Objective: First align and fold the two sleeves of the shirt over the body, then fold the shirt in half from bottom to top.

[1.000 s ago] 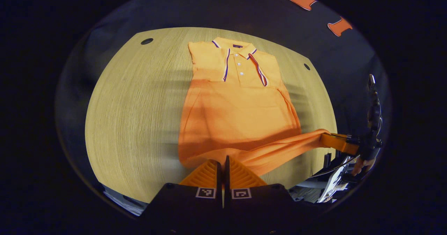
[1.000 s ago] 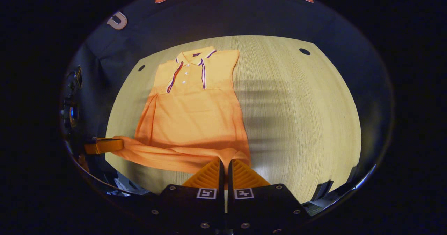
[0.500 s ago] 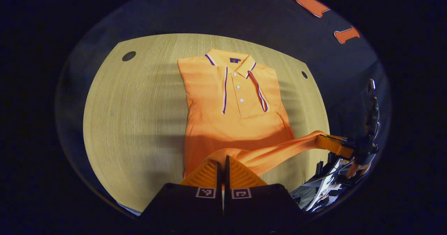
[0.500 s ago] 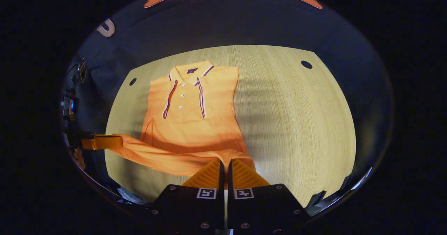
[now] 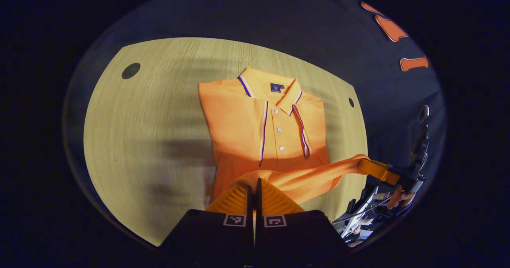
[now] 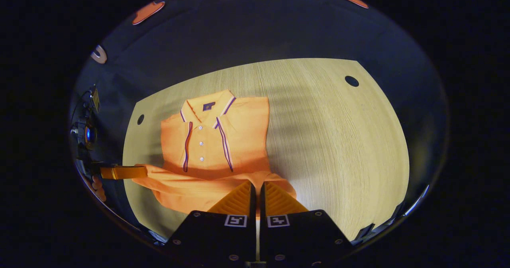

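1. Orange polo shirt (image 5: pixel 255 128) lies face up on the pale wood-grain surface (image 5: pixel 139 140), collar (image 5: pixel 271 87) at the far end, sleeves already folded in over the body. In the right gripper view the same shirt (image 6: pixel 215 140) sits left of centre on the surface (image 6: pixel 338 140).
2. Collar has dark striped edging; a small dark label (image 5: pixel 276 87) shows inside the neck. Three white buttons (image 5: pixel 278 130) run down the placket.
3. Left gripper (image 5: pixel 254 188): the two fingers are pressed together with the shirt's bottom hem pinched between them, at the near left corner. Fabric bunches just ahead of the tips.
4. Right gripper (image 6: pixel 256 190): fingers likewise together, clamped on the hem at the other near corner.
5. The hem (image 5: pixel 306 176) is lifted off the surface and stretches as a band between the two grippers, hanging over the lower part of the shirt body. It casts a shadow on the fabric below the placket.
6. In the left gripper view the right gripper (image 5: pixel 374 169) appears at the far right, holding the hem end; fingers of a hand (image 5: pixel 400 198) show behind it.
7. In the right gripper view the left gripper (image 6: pixel 121 172) appears at the far left, on the hem end.
8. Round dark holes in the surface: one at the far left corner (image 5: pixel 130 70), one at the far right (image 5: pixel 351 102).
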The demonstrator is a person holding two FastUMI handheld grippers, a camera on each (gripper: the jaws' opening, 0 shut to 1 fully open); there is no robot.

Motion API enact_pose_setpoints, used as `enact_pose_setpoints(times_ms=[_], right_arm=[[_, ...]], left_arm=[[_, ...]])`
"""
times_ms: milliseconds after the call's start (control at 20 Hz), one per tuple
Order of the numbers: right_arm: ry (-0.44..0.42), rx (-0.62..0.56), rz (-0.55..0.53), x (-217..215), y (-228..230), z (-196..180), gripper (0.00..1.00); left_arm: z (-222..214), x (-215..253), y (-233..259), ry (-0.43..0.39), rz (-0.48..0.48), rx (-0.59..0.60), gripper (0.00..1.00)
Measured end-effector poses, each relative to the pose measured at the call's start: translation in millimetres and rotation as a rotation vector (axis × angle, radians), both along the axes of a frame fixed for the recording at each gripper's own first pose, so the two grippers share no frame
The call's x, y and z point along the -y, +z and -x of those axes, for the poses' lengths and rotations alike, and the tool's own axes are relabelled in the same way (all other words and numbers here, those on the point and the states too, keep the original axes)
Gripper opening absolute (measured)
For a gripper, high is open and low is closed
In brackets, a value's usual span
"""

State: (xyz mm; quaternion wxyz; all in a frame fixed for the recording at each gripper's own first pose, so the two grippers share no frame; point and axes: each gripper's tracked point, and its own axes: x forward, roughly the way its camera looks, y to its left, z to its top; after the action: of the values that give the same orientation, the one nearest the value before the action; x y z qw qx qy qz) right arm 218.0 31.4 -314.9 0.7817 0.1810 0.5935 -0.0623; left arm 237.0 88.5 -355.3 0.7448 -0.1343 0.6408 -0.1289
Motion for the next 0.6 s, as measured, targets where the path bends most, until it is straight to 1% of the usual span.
enact_pose_setpoints(times_ms=[100,200,350,450,550,600], right_arm=[[0.003,0.007,-0.032,2.3,-6.4,-18.8,0.04],[0.014,0.019,-0.04,10.2,-14.0,-40.7,0.04],[0.011,0.027,-0.08,12.3,-25.5,-70.5,0.05],[0.014,0.028,-0.088,16.7,-36.6,-88.3,0.04],[0.003,0.026,-0.116,17.1,-44.3,-106.1,0.04],[-0.021,0.036,-0.148,15.3,-45.8,-119.0,0.04]], left_arm=[[-18.1,-1.1,-2.5,0.017,-0.016,-0.001,0.02],[-42.9,1.0,-5.4,0.029,-0.022,0.029,0.02],[-75.1,-5.2,-15.4,0.04,-0.073,0.069,0.02],[-92.6,-2.6,-18.2,0.049,-0.075,0.094,0.02],[-111.5,-10.2,-20.5,0.064,-0.122,0.136,0.02],[-123.1,-11.0,-20.9,0.07,-0.141,0.17,0.02]])
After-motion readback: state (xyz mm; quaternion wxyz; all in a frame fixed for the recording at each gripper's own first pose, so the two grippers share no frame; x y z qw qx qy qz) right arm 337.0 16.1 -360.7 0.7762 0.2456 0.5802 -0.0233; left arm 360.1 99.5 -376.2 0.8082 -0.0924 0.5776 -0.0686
